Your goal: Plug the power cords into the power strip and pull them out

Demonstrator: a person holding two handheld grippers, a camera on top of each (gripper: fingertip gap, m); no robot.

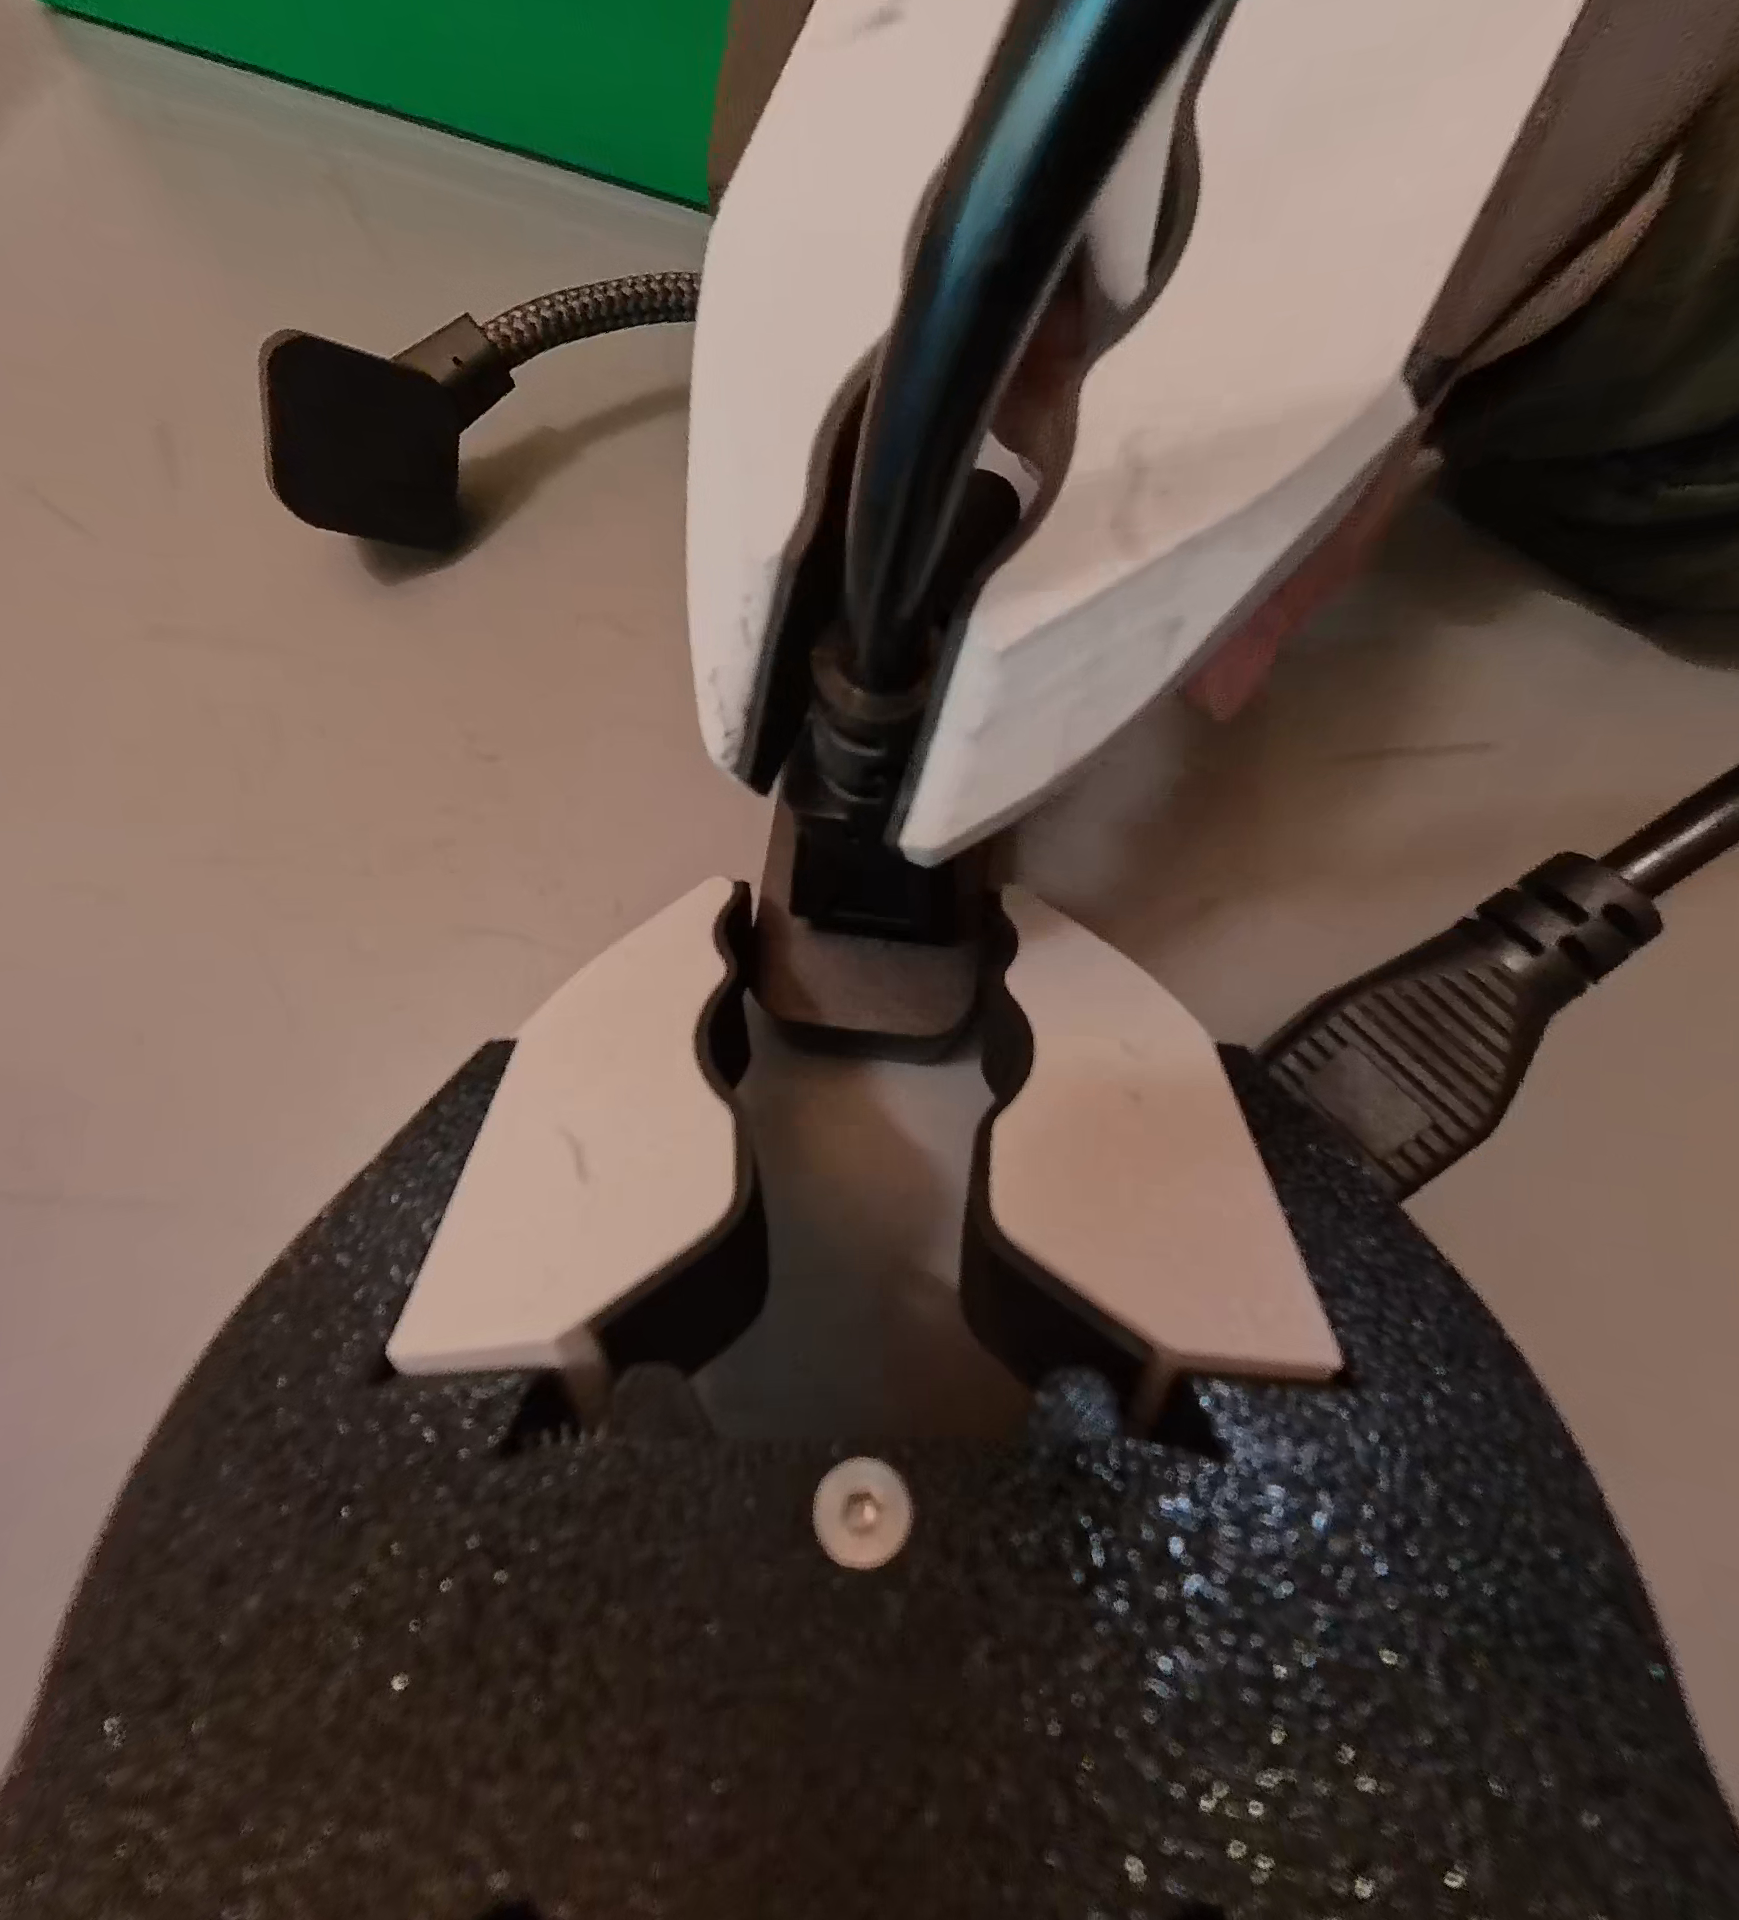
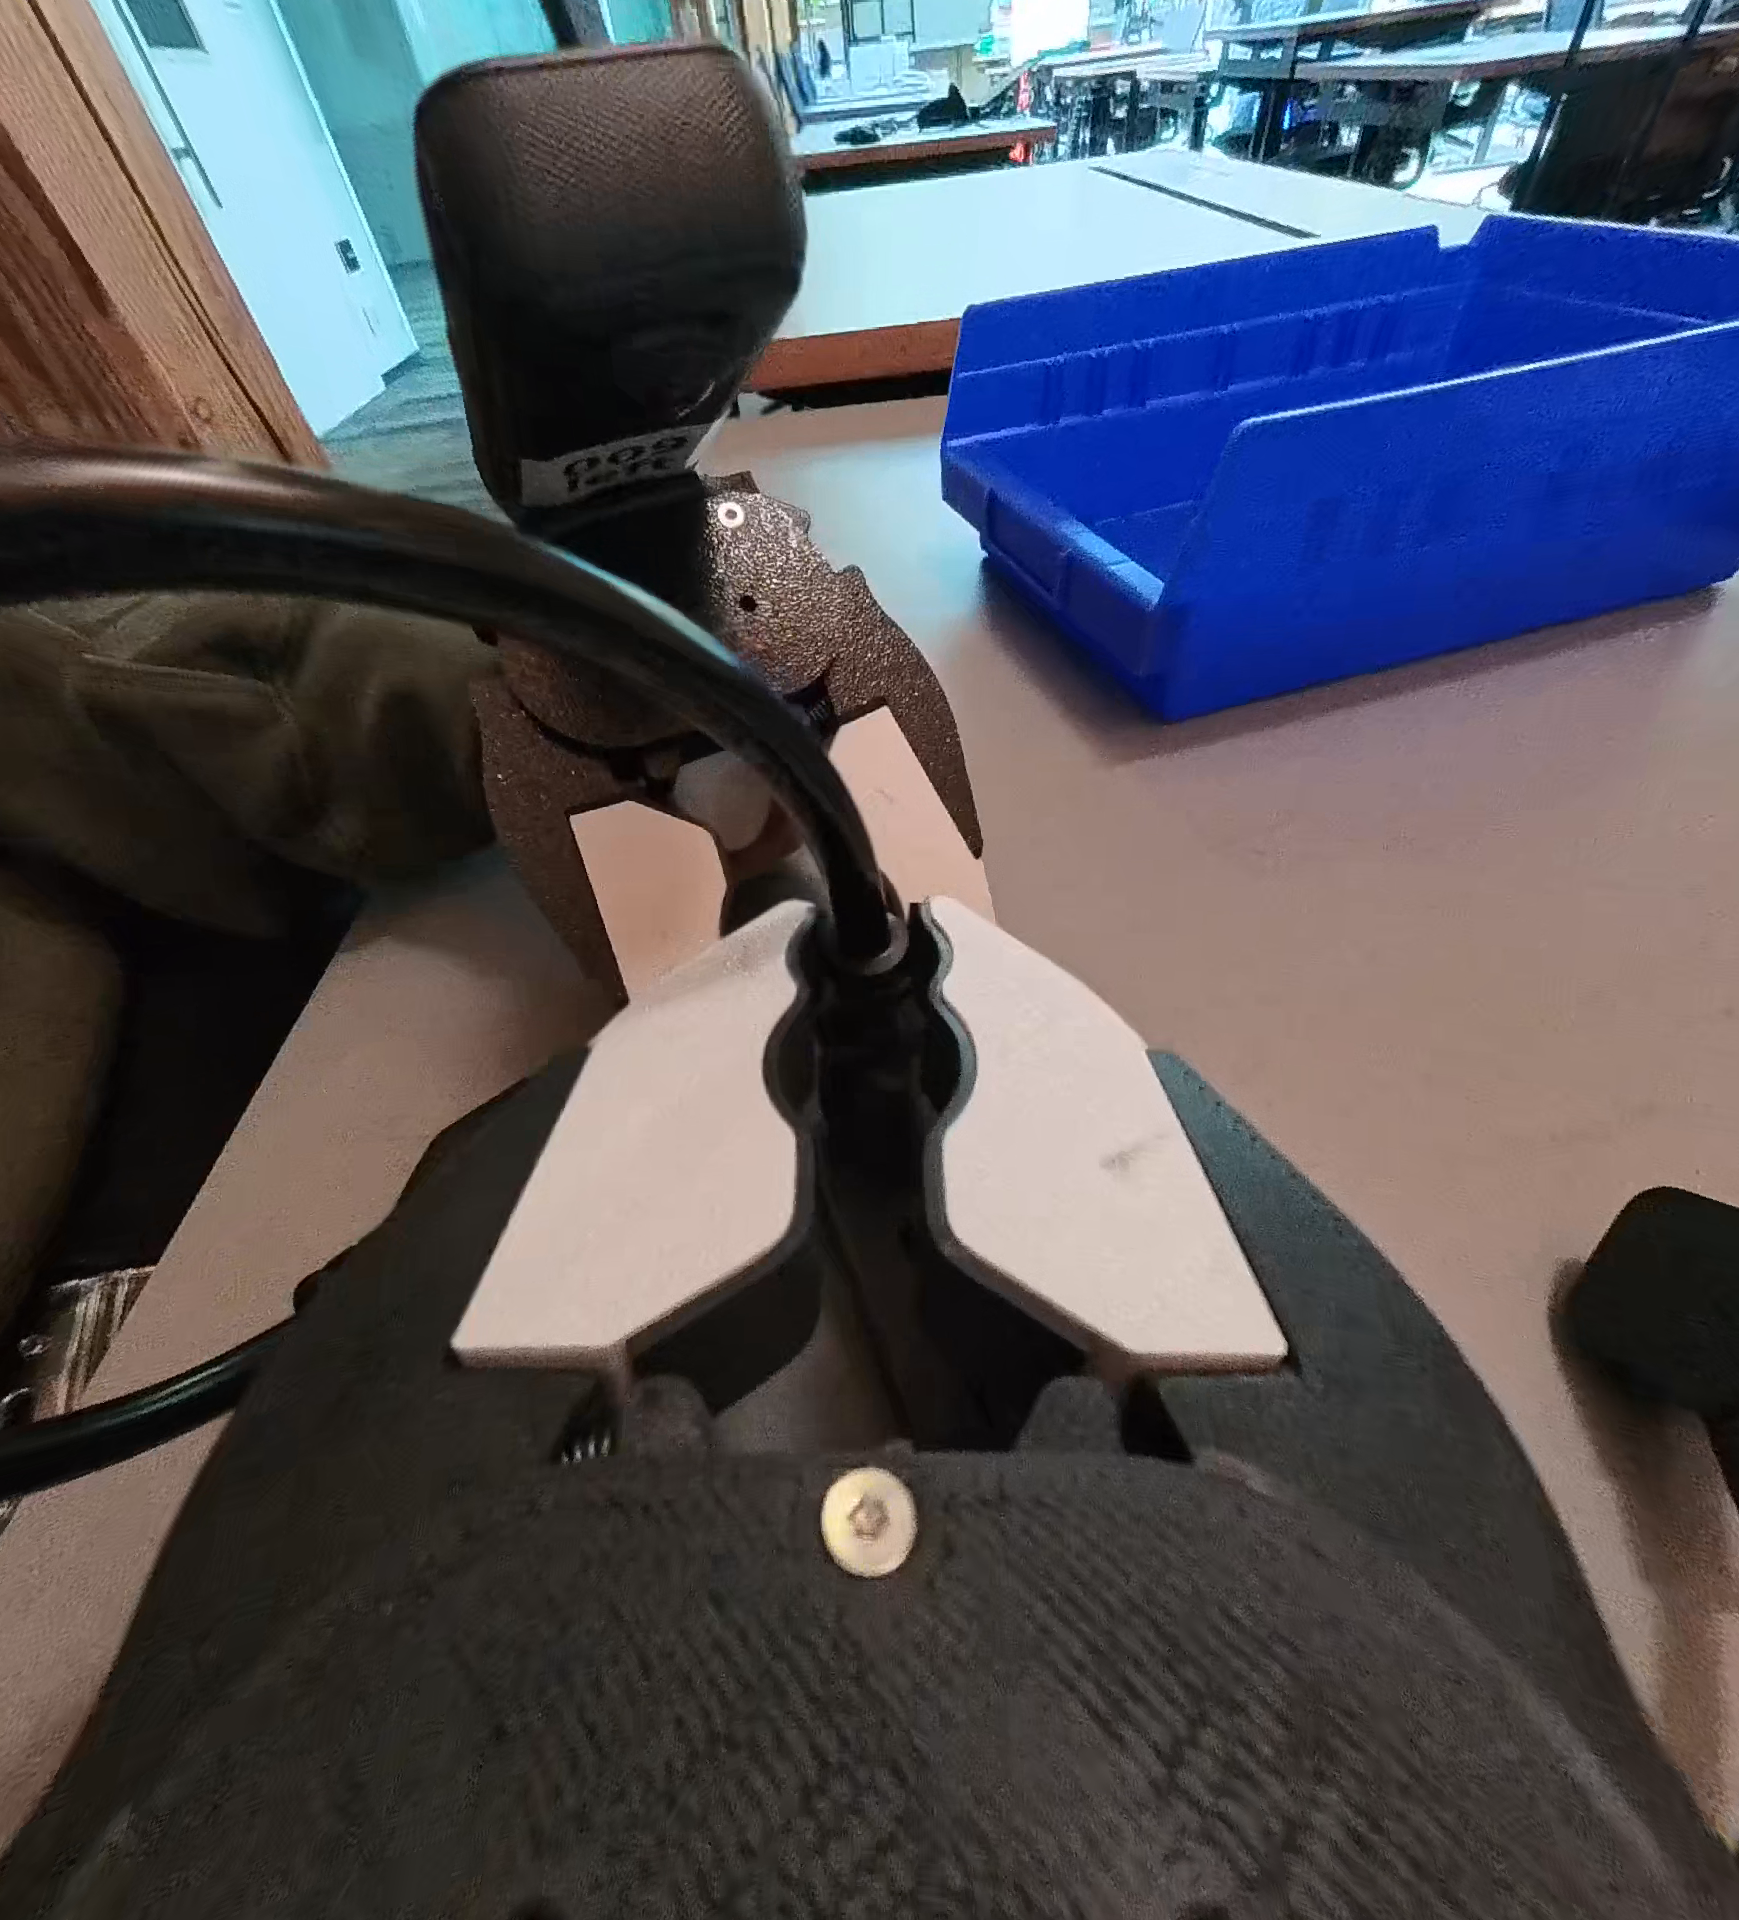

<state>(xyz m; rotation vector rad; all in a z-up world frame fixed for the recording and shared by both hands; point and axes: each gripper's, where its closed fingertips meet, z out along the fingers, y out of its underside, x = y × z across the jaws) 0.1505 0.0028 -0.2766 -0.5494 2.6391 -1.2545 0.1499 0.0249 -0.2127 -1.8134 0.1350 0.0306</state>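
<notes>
My left gripper (image 1: 867,914) is shut on a small grey power strip block (image 1: 860,992), gripped at the fingertips above the table. My right gripper (image 1: 844,805) comes in from above and is shut on a black power cord plug (image 1: 849,758). The plug's end sits at the block's top face; I cannot tell how deep it is seated. In the right wrist view my right gripper (image 2: 865,935) clamps the same plug (image 2: 865,1039), and its black cord (image 2: 532,561) arcs up and to the left. The block is hidden there.
A second black cord plug (image 1: 1447,1049) lies on the table at right. A flat black plug on a braided cable (image 1: 366,436) lies at left; it also shows in the right wrist view (image 2: 1696,1309). A blue bin (image 2: 1416,468) stands at the back right. An olive sleeve (image 2: 169,727) is at left. The grippers' ends are close to 6 cm from one another.
</notes>
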